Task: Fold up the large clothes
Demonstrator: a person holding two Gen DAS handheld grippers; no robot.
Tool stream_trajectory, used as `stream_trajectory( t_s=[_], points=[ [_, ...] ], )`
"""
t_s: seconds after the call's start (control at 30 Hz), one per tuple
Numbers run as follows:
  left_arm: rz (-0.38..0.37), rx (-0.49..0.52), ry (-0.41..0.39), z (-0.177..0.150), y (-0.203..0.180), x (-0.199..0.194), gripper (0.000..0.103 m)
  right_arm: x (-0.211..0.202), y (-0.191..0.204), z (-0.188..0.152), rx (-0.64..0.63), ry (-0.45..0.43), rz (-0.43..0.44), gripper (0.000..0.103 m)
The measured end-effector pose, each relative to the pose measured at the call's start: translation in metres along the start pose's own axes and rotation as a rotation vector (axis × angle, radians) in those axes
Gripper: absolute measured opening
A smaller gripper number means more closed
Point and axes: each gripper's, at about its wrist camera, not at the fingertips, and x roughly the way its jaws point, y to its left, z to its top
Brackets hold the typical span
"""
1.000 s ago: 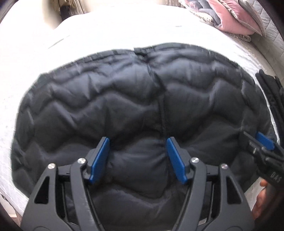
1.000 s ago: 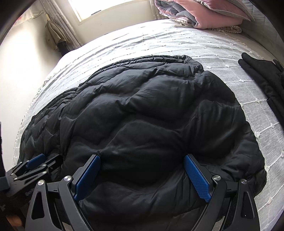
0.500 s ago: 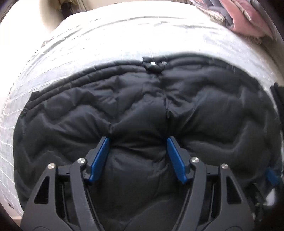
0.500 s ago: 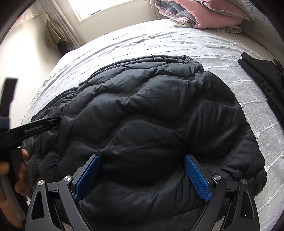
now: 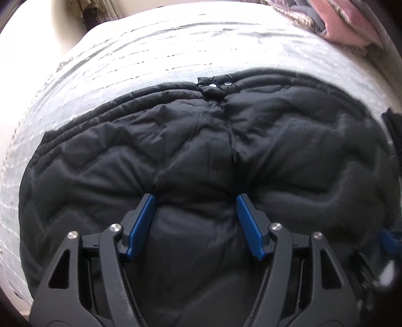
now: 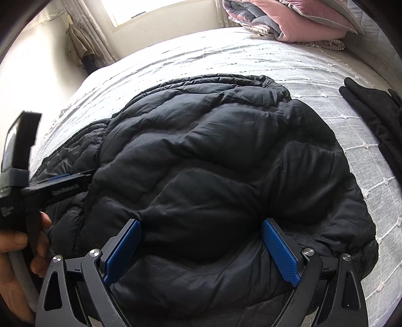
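A large black quilted puffer jacket [image 5: 201, 140] lies spread on the white bed; it also fills the right wrist view [image 6: 213, 156]. My left gripper [image 5: 194, 201] is open, its blue pads pressed down into the jacket's near part with a bulge of fabric between them. My right gripper [image 6: 201, 226] is open wide, resting on the jacket's near edge with padding between the pads. The left gripper also shows from the side in the right wrist view [image 6: 60, 186], held by a hand. A blue pad of the right gripper shows blurred at the left view's right edge [image 5: 388, 241].
The white textured bedspread [image 6: 251, 57] extends beyond the jacket. Folded pink and grey quilts [image 6: 289, 20] sit at the bed's far right. Another black garment [image 6: 371, 108] lies at the right. A window and a curtain [image 6: 83, 47] are at the far left.
The left gripper has risen and pushed forward over the jacket, so the collar snaps and more bedspread now show. The right gripper has stayed in place.
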Motion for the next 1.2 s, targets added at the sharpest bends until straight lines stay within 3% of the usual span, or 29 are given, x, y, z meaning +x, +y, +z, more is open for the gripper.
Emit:
stream_trajectory(
  t_s=[0.1, 0.23, 0.3, 0.43, 0.63, 0.83, 0.97, 1.07, 1.13, 1.2],
  points=[
    [-0.071, 0.012, -0.054, -0.023, 0.002, -0.038, 0.068, 0.002, 0.000, 0.001, 0.003, 0.009, 0.001, 0.099],
    [-0.083, 0.081, -0.079, -0.064, -0.007, -0.068, 0.068, 0.002, 0.002, 0.002, 0.009, 0.010, -0.002, 0.100],
    [-0.094, 0.084, -0.060, -0.078, -0.011, -0.067, 0.068, 0.002, 0.003, 0.002, 0.010, 0.010, -0.004, 0.100],
    [-0.071, 0.085, 0.010, -0.097, -0.012, -0.025, 0.070, 0.002, 0.004, 0.001, 0.006, 0.009, -0.007, 0.100],
    [-0.081, 0.046, -0.009, -0.097, -0.008, -0.021, 0.071, -0.005, -0.003, 0.001, 0.029, 0.001, -0.021, 0.100],
    [-0.119, 0.026, -0.049, -0.103, -0.006, -0.024, 0.071, -0.066, -0.065, -0.008, 0.288, -0.156, 0.036, 0.100],
    [-0.147, 0.012, -0.054, -0.107, 0.001, -0.026, 0.071, -0.084, -0.134, -0.043, 0.578, -0.217, 0.041, 0.100],
    [-0.150, 0.019, -0.059, -0.108, 0.000, -0.028, 0.071, -0.079, -0.188, -0.075, 0.859, -0.198, 0.131, 0.100],
    [-0.154, 0.017, -0.057, -0.107, 0.000, -0.027, 0.071, -0.069, -0.208, -0.089, 0.973, -0.172, 0.172, 0.100],
    [-0.161, 0.012, -0.056, -0.107, -0.001, -0.027, 0.071, -0.056, -0.212, -0.094, 1.037, -0.154, 0.273, 0.100]
  ],
)
